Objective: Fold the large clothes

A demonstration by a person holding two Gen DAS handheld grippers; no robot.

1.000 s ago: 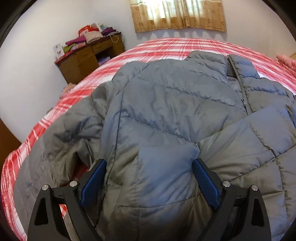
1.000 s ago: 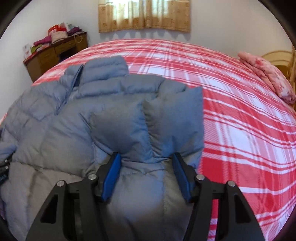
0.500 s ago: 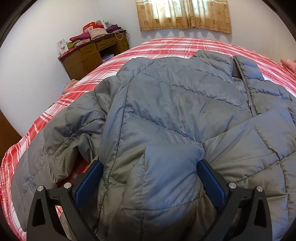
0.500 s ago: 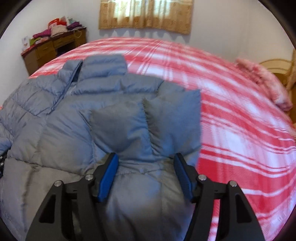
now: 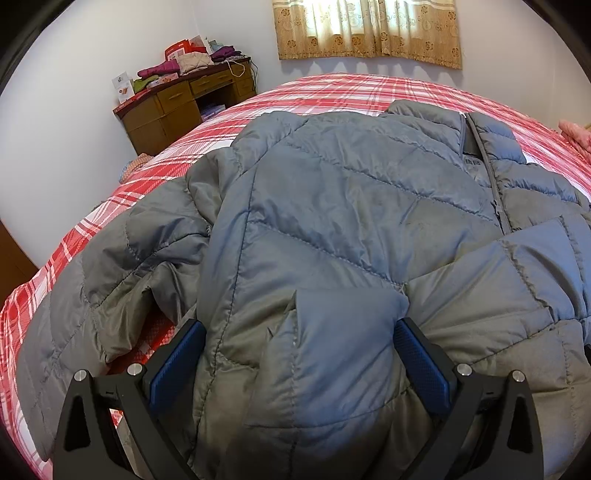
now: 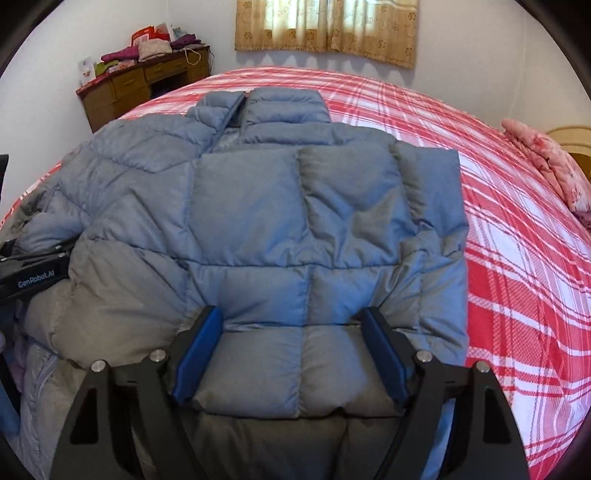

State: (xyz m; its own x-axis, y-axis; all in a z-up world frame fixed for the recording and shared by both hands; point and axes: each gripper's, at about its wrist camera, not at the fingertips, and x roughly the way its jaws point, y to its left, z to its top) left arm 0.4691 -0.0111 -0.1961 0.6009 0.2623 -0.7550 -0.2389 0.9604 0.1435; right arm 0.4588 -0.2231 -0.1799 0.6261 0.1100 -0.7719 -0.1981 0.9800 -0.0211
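A grey-blue quilted puffer jacket (image 5: 351, 206) lies front up on a red and white plaid bed (image 5: 351, 92), collar toward the far wall. Its right side and sleeve are folded in over the body in the right wrist view (image 6: 295, 206). Its other sleeve (image 5: 122, 266) lies bunched at the left. My left gripper (image 5: 299, 343) has wide jaws with a thick fold of the hem between the blue pads. My right gripper (image 6: 291, 332) also has wide jaws with the padded hem between them. The left gripper's black body (image 6: 33, 273) shows at the right wrist view's left edge.
A wooden desk (image 5: 184, 103) piled with clothes stands against the far left wall. A curtained window (image 5: 365, 29) is on the back wall. A pink floral pillow (image 6: 546, 162) lies at the bed's right side, beside a wooden headboard (image 6: 572, 144).
Both views have drawn back and lifted a little, showing more of the jacket. The right side of the jacket now lies flatter and wider across the body. The jaws have stayed wide.
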